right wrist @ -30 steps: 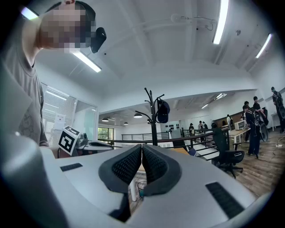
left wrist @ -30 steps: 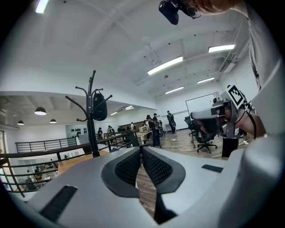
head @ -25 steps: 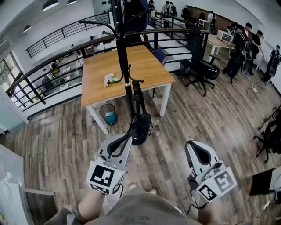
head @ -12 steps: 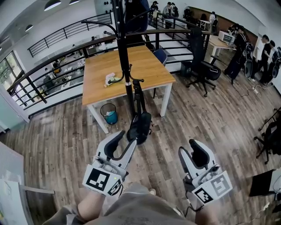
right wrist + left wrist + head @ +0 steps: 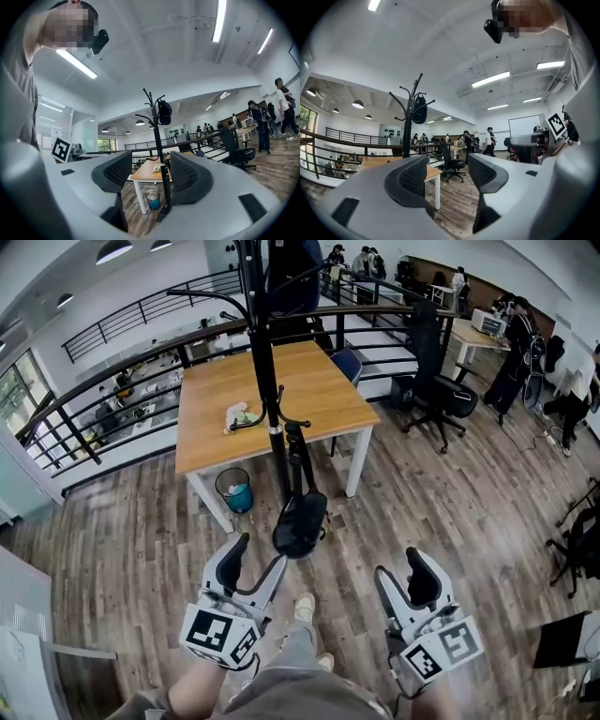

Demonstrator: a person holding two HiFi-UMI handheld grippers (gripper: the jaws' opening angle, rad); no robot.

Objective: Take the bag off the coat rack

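Observation:
A black coat rack [image 5: 265,371] stands in front of a wooden table. A black bag [image 5: 300,524] hangs by its strap from a low hook, with its body close to the floor. Another dark bag [image 5: 419,108] hangs from the top hooks, also seen in the right gripper view [image 5: 164,111]. My left gripper [image 5: 261,554] is just short of the low bag, a little to its left. Its jaws are opening and nothing is between them [image 5: 449,171]. My right gripper [image 5: 398,563] is further right, its jaws also opening and empty [image 5: 146,176].
The wooden table [image 5: 309,395] has a teal bin [image 5: 232,489] beneath it. A black office chair [image 5: 441,395] stands at the right, with a black railing [image 5: 103,381] behind. Several people stand at the back right. The person's shoe [image 5: 302,607] is between the grippers.
The left gripper was shut right by the low bag; now it is open and drawn back. The right gripper has opened too. The bag still hangs. A foot has stepped forward.

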